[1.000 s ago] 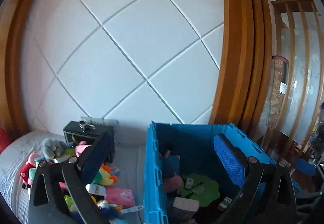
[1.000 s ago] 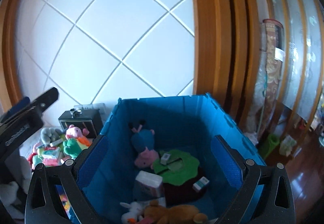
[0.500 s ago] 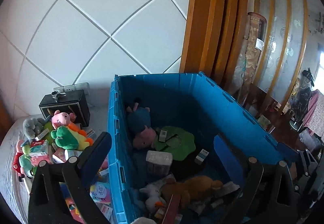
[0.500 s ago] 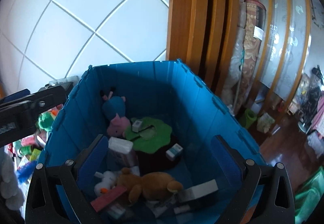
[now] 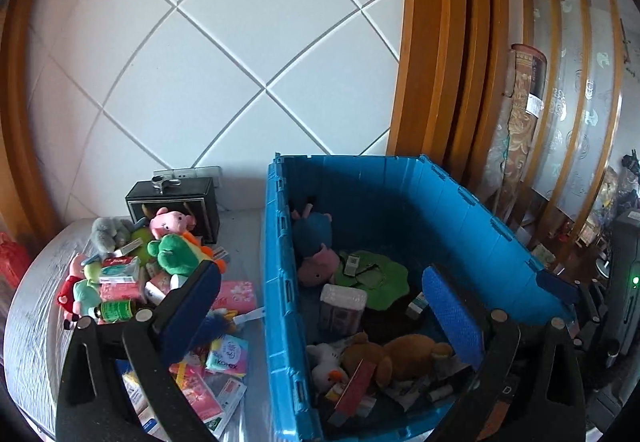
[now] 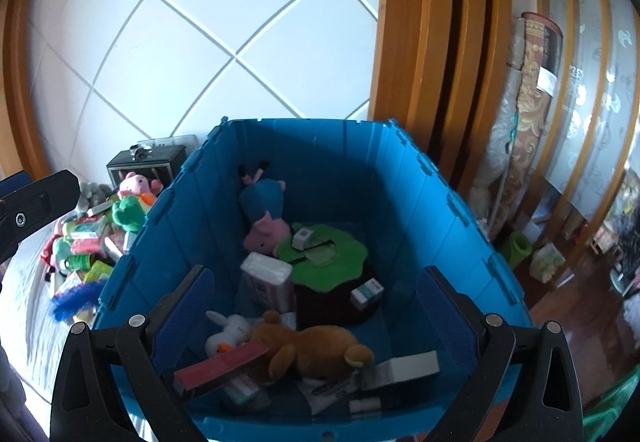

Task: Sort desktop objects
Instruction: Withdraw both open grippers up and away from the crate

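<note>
A blue crate holds a brown bear, a white bunny, a pink and blue pig plush, a green-topped box and small cartons. Left of it a pile of plush toys and packets lies on the grey table. My left gripper is open and empty above the crate's left wall. My right gripper is open and empty above the crate's near end. The left gripper's body shows at the left edge of the right wrist view.
A black case stands against the white tiled wall behind the pile. A wooden frame and a rolled carpet stand behind and right of the crate. The floor lies to the right.
Both views have tilted down and moved toward the crate, so its contents now show fully. The left gripper swung right then back left a little. Both stayed open.
</note>
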